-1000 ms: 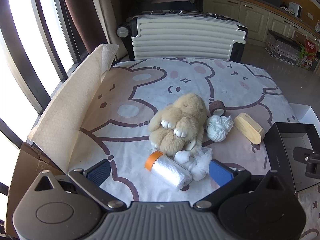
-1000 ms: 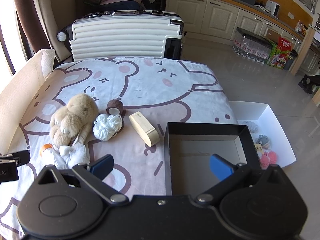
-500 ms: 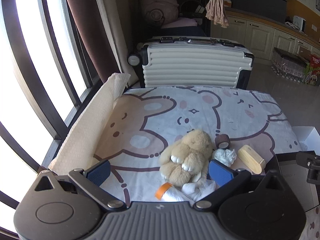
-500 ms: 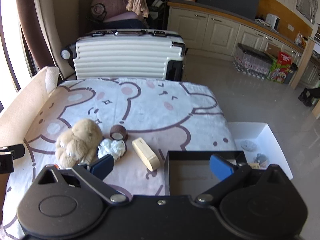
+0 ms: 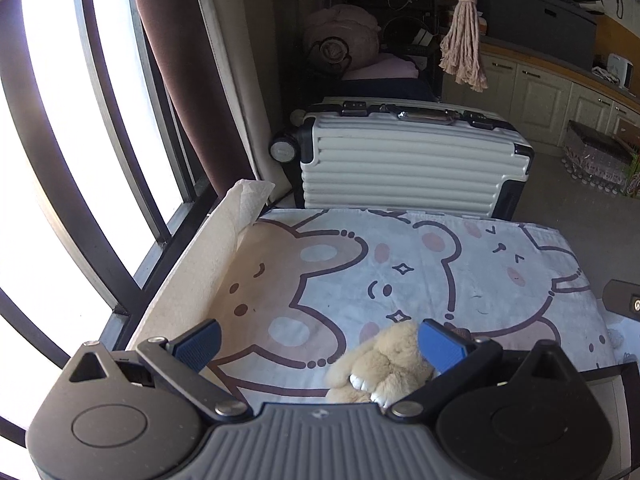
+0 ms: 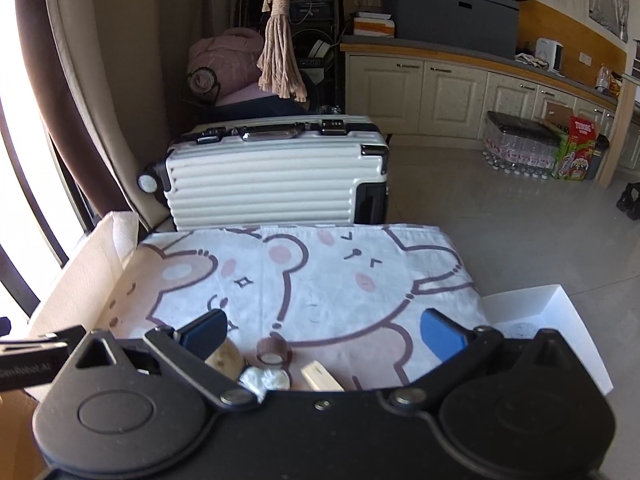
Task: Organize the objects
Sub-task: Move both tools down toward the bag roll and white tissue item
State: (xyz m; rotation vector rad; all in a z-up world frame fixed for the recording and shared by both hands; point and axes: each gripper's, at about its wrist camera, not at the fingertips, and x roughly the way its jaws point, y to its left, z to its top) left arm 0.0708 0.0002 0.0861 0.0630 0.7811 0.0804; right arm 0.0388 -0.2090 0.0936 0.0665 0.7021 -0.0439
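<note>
A tan plush bunny (image 5: 384, 364) lies on the bear-print cloth (image 5: 360, 264) at the near edge, partly hidden behind my left gripper (image 5: 320, 340), which is open and empty above it. In the right wrist view my right gripper (image 6: 322, 330) is open and empty. Just below it show the bunny (image 6: 226, 358), a brown tape roll (image 6: 272, 352), a white fluffy ball (image 6: 266, 380) and a beige wooden block (image 6: 320, 376), all partly hidden by the gripper body.
A white ribbed suitcase (image 5: 408, 168) stands behind the table. A paper sheet (image 5: 208, 264) lines the left edge by the window. A white box (image 6: 548, 320) sits on the floor to the right. A tassel (image 6: 280, 64) hangs overhead.
Both grippers have pulled back and tilted upward; the objects have slid to the bottom of both views and the black box has dropped out of sight. Both stay open.
</note>
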